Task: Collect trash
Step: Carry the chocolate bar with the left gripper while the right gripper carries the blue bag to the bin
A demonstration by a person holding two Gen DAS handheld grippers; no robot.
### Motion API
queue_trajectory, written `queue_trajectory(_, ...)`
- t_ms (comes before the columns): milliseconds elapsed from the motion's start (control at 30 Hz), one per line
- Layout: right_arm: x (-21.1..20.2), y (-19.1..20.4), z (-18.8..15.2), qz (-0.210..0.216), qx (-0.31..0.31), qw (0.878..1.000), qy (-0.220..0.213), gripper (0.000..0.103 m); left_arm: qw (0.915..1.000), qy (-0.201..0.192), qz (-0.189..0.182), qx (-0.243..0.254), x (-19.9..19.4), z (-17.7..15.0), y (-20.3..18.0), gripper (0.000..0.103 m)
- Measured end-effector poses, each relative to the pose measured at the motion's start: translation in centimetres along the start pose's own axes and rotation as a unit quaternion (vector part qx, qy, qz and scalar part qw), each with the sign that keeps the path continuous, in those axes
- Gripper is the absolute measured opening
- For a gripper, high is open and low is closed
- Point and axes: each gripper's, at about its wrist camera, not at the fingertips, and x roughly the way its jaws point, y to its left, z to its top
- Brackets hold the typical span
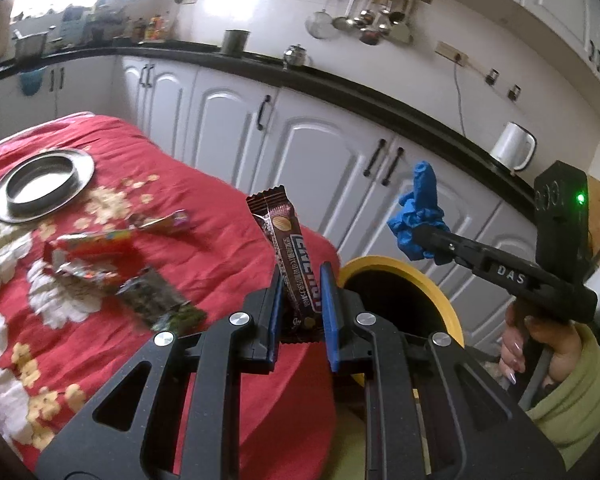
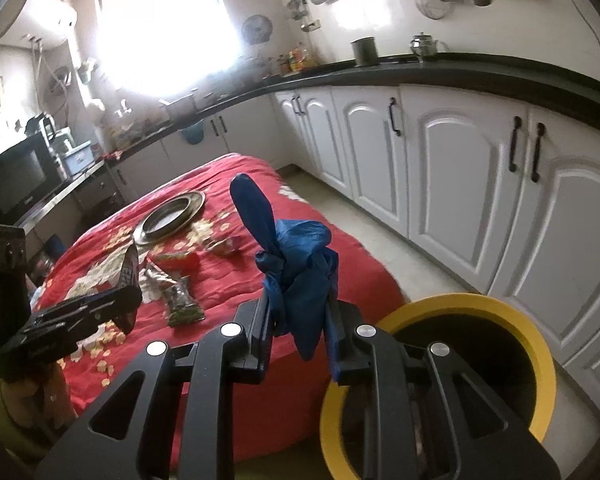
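Observation:
My left gripper is shut on a brown snack wrapper, held upright above the table's near edge, beside the yellow-rimmed black bin. My right gripper is shut on a crumpled blue glove, held in the air left of the bin. In the left wrist view the right gripper with the glove hangs above the bin. Loose wrappers lie on the red floral tablecloth: a red one, a silver one, a dark green one, a purple one.
A steel plate sits at the table's far side. White cabinets under a black counter run behind the table and bin. A white kettle stands on the counter. A microwave stands far left.

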Motion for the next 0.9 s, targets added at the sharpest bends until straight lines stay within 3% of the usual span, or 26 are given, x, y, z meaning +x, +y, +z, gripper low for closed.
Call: queue_trajectory(900, -4.3, -8.2, -1.7, -0.079, 0.077, 0.993, -0.036, 0.021, 0.9919, 0.045, -0.072, 0.094, 5.1, -1.1, -9.3, 0.012)
